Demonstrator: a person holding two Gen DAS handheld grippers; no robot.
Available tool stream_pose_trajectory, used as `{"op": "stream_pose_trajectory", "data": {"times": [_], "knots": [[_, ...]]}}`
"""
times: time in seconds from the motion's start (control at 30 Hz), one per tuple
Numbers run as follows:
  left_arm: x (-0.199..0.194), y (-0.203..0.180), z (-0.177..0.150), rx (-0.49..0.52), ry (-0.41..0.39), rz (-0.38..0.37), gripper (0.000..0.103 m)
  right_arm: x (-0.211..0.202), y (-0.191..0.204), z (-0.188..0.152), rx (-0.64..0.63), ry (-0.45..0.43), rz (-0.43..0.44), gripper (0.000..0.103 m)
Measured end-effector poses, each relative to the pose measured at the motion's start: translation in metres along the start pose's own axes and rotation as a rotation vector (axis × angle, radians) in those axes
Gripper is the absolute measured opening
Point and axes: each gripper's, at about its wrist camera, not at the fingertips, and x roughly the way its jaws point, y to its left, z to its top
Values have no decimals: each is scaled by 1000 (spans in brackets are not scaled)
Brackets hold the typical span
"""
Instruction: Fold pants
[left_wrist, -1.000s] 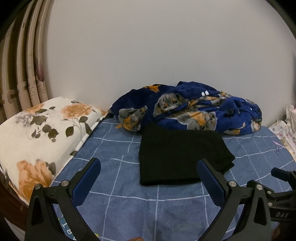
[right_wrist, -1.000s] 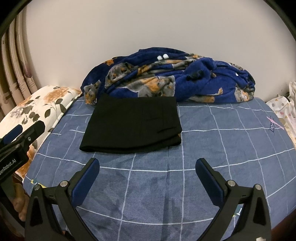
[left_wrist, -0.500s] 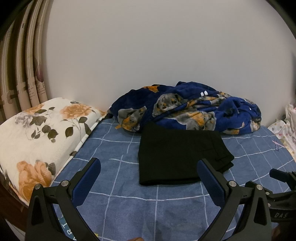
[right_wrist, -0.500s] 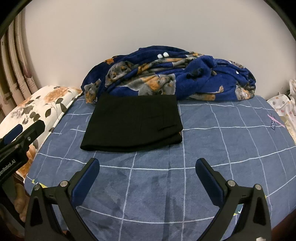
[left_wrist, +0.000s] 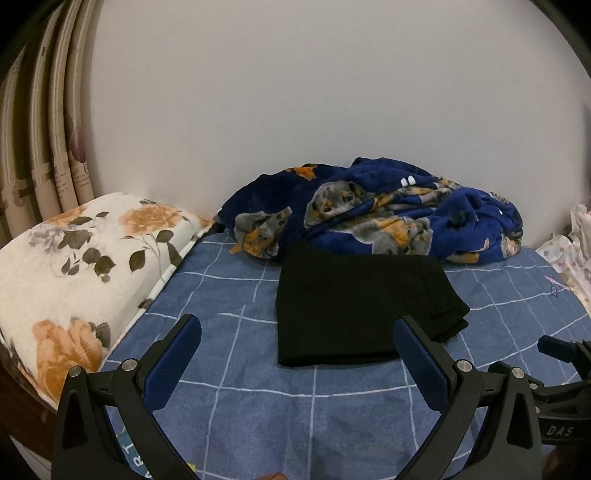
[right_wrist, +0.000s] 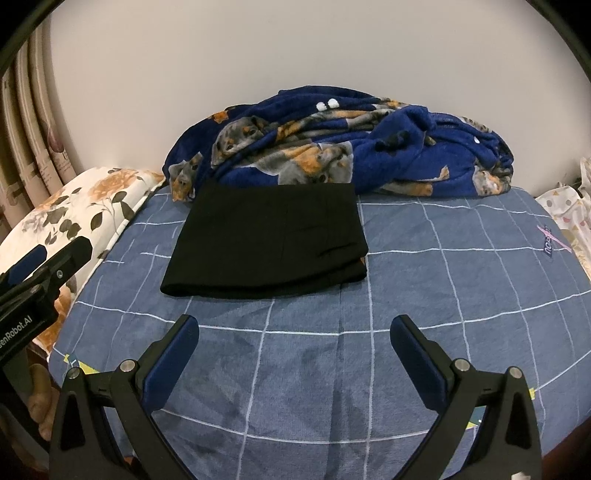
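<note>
The black pants (left_wrist: 354, 302) lie folded into a flat rectangle on the blue checked bedsheet (left_wrist: 258, 406), just in front of the blanket; they also show in the right wrist view (right_wrist: 266, 240). My left gripper (left_wrist: 297, 332) is open and empty, held above the sheet near the pants' front edge. My right gripper (right_wrist: 294, 332) is open and empty, a short way in front of the pants. The left gripper also shows at the left edge of the right wrist view (right_wrist: 33, 269).
A crumpled blue dog-print blanket (right_wrist: 351, 147) lies against the white wall behind the pants. A floral pillow (left_wrist: 74, 273) sits at the left. Curtains (left_wrist: 44, 147) hang at far left. Spotted white fabric (right_wrist: 569, 214) lies at the right edge of the bed.
Both grippers have drifted slightly; the view of the pants has shifted a little. The pants have not moved and both grippers stay open.
</note>
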Motion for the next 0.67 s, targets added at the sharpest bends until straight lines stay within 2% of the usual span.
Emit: {"op": "stream_pose_trajectory", "data": {"times": [0.37, 0.47, 0.53, 0.67], "knots": [[10, -2, -2, 15, 25, -2, 103, 5, -1, -3, -1, 8, 6, 103], [12, -1, -2, 5, -12, 17, 103, 11, -1, -4, -4, 17, 15, 103], [13, -3, 2, 17, -25, 58, 103, 14, -3, -4, -7, 25, 19, 103], [11, -1, 7, 8, -30, 34, 103, 20, -11, 0, 2, 33, 23, 103]]}}
